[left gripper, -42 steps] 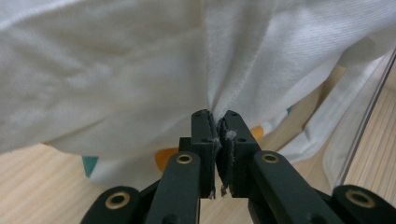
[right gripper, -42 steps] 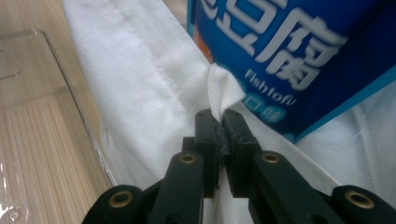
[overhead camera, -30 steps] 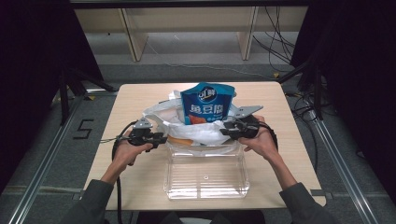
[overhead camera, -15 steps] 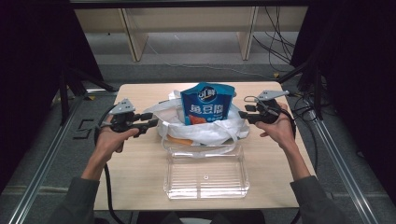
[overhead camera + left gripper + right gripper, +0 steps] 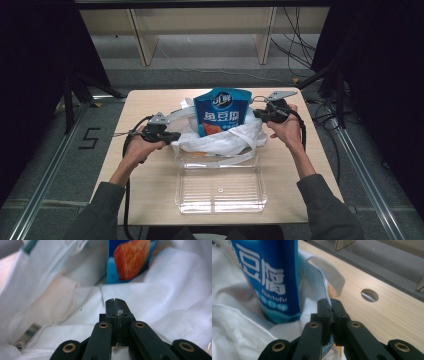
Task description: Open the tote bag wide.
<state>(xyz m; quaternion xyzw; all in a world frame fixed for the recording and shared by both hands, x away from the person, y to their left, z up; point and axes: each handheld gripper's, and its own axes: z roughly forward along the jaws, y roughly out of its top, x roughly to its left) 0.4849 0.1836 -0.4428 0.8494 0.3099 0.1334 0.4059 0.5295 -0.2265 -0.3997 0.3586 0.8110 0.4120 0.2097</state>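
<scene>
A white cloth bag (image 5: 225, 140) lies open mid-table with a blue snack packet (image 5: 221, 112) standing upright in it. My left gripper (image 5: 175, 136) is at the bag's left edge and my right gripper (image 5: 256, 114) at its right edge. Both pairs of jaws have just been closing. In the left gripper view the gripper (image 5: 116, 301) is shut with the white fabric (image 5: 170, 285) pinched at its tip, and the packet (image 5: 130, 260) stands behind. In the right gripper view the gripper (image 5: 330, 302) is shut on the bag's blue-trimmed rim, beside the packet (image 5: 269, 277).
A clear plastic tub (image 5: 220, 192) sits just in front of the bag, near the table's front edge. The wooden table (image 5: 150, 185) has a round cable hole (image 5: 369, 295) to the right. A shelf unit and cables lie on the floor beyond the table.
Both hands left the bag's front edge, swung out to its sides, then came in. Both grippers have closed on the bag's left and right edges.
</scene>
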